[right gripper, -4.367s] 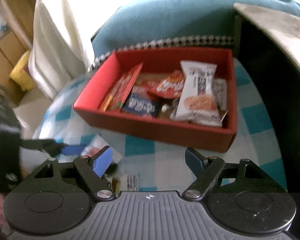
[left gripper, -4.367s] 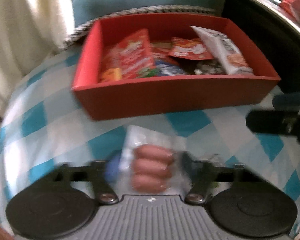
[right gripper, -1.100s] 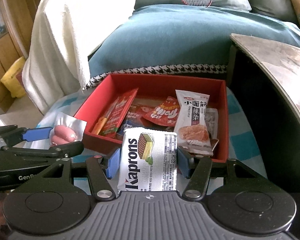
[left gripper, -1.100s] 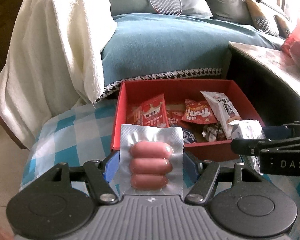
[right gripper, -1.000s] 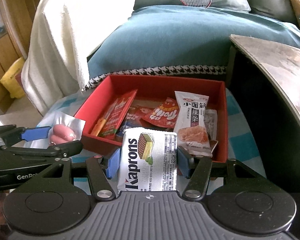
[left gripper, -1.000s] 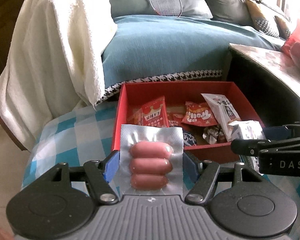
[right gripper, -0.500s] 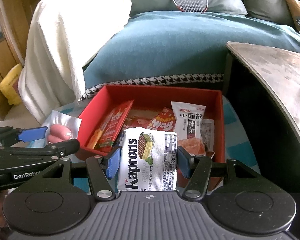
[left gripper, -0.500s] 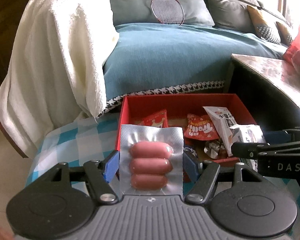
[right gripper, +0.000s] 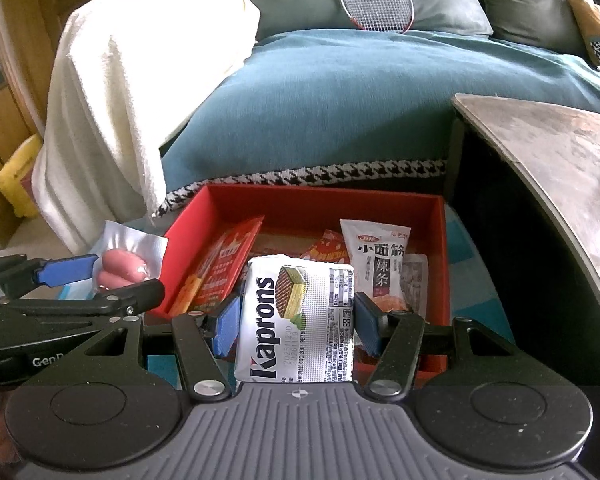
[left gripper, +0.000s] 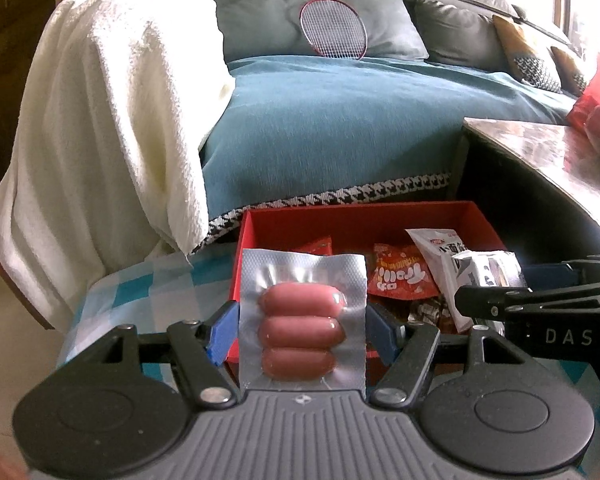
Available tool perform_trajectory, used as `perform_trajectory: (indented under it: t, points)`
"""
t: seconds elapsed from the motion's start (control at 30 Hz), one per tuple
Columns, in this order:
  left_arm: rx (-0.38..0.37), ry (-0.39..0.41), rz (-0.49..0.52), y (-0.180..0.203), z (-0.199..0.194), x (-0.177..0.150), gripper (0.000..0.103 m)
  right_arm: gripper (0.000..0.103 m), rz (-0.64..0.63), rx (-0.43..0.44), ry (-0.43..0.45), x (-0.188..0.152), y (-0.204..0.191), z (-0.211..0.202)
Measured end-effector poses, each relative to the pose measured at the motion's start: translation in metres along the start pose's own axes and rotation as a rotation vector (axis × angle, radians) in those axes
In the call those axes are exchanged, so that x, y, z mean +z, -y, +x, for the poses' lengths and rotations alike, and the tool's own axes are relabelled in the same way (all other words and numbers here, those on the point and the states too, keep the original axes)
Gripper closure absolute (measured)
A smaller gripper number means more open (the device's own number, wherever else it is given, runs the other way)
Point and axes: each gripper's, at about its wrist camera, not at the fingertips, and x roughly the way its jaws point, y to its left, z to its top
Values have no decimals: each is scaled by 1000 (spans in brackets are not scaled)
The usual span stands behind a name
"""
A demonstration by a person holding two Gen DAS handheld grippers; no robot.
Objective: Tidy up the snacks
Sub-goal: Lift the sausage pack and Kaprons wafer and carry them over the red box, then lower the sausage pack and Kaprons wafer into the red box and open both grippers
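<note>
Two claws were held level and side by side, both raised above the near edge of a red box (right gripper: 440, 240) that sat on a table covered with a blue and white checked cloth (left gripper: 140, 280).

The left claw (left gripper: 303, 326) was closed on a clear vacuum-sealed sausage pack (left gripper: 302, 320), pinched upright between its two blue-padded fingers (left gripper: 222, 330). Three pink sausages were counted in the pack, stacked one above another. In the right wrist view the same pack (right gripper: 124, 264) was seen left of the box, outside its left wall.

The right claw (right gripper: 296, 324) was closed on one silver wafer packet (right gripper: 300, 320) printed "Kaprons", held upright between its blue pads (right gripper: 226, 326), in front of and above the box's near wall. In the left wrist view this packet (left gripper: 486, 272) was seen at the right, over the box's right part.

Inside the box several loose snack packets were seen: one white packet with Chinese lettering (right gripper: 376, 264) toward the right, one tall red packet (right gripper: 220, 272) leaning at the left, and one small red packet (left gripper: 402, 276) in the middle. Others beneath were too hidden to be counted.

Behind the box, a sofa draped in teal fabric (right gripper: 340, 112) was seen, with one white towel (left gripper: 112, 120) over its left arm and one badminton racket (left gripper: 334, 28) against a cushion. A dark table with a marbled top (right gripper: 540, 152) stood to the right.
</note>
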Motion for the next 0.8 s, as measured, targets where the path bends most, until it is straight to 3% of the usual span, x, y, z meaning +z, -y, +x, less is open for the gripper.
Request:
perform_trajectory:
  t: [0.8]
  points:
    - [12,2,19,9,21,14,42,37,31,-25,11,17,15,15]
